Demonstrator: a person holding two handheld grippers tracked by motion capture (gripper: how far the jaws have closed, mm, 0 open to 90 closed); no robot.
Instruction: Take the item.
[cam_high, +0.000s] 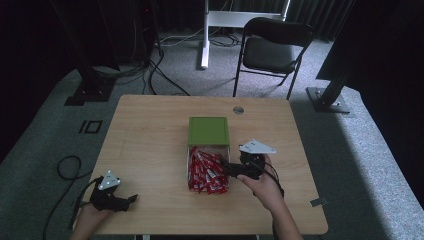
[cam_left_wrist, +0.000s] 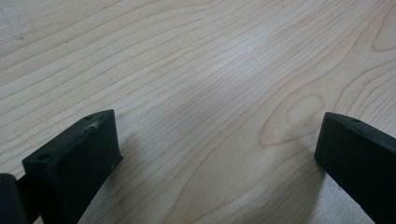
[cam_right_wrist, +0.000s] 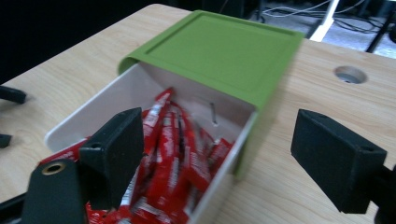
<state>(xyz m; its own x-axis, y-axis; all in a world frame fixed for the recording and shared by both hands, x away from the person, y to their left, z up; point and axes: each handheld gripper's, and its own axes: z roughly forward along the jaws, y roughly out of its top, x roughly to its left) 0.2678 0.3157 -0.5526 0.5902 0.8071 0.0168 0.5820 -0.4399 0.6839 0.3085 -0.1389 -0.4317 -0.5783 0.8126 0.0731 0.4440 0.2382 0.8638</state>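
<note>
Fingers (cam_right_wrist: 116, 154) of the right gripper (cam_right_wrist: 219, 163) stood wide apart and held nothing; one jaw hung over the red sachets (cam_right_wrist: 173, 158), the other over bare wood beyond the drawer's side wall. Fingers (cam_left_wrist: 79, 154) of the left gripper (cam_left_wrist: 217, 149) were likewise spread wide over plain wood grain, empty.

High view: the right gripper (cam_high: 226, 167) lay at about 5 o'clock from the table's centre, pointing toward 9 o'clock, its tips at the right-hand edge of the white drawer (cam_high: 190, 159). The drawer was pulled out toward 6 o'clock from under the green box (cam_high: 208, 131), which sat near the table's centre. Red sachets (cam_high: 206, 172) filled the drawer in a loose heap. The left gripper (cam_high: 131, 199) rested at about 7 o'clock, near the table's front edge and well apart from the box. A round cable hole (cam_high: 238, 110) sat in the table (cam_high: 150, 135) at about 1 o'clock from the box.
</note>
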